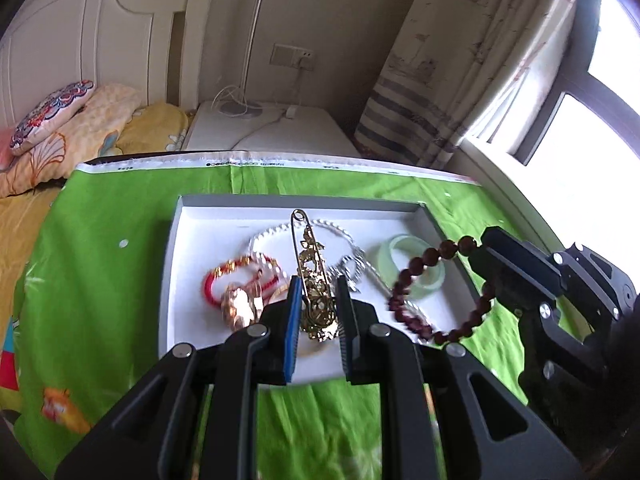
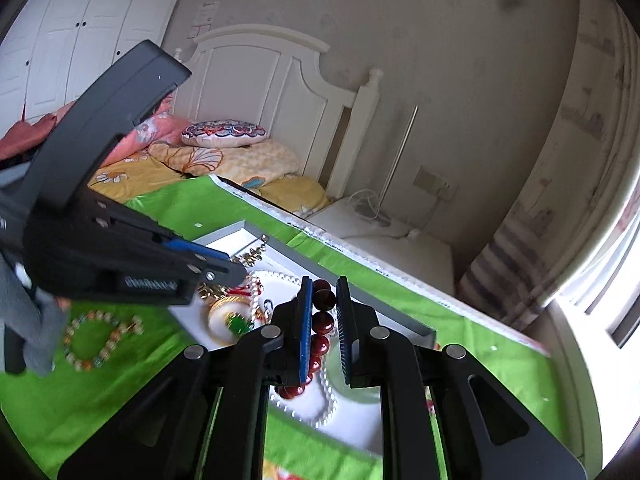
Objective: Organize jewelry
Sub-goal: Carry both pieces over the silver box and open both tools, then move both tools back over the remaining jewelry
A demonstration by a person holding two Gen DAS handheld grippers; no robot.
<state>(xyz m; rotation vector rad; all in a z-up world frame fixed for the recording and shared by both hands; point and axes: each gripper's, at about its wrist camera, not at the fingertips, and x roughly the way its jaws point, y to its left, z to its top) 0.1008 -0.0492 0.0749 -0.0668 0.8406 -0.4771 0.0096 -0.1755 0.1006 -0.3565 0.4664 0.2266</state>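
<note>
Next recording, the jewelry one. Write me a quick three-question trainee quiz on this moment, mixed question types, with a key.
1. True or false: the left gripper has its jaws closed on the ornate gold pin brooch.
2. What does the right gripper hold? A) the pale green jade bangle B) the dark red-brown wooden bead bracelet C) the red cord bracelet with gold charms
3. Name the piece lying outside the shallow white tray on the bright green printed cloth.

Key
1. True.
2. B.
3. The multicoloured bead bracelet, seen in the right wrist view.
</note>
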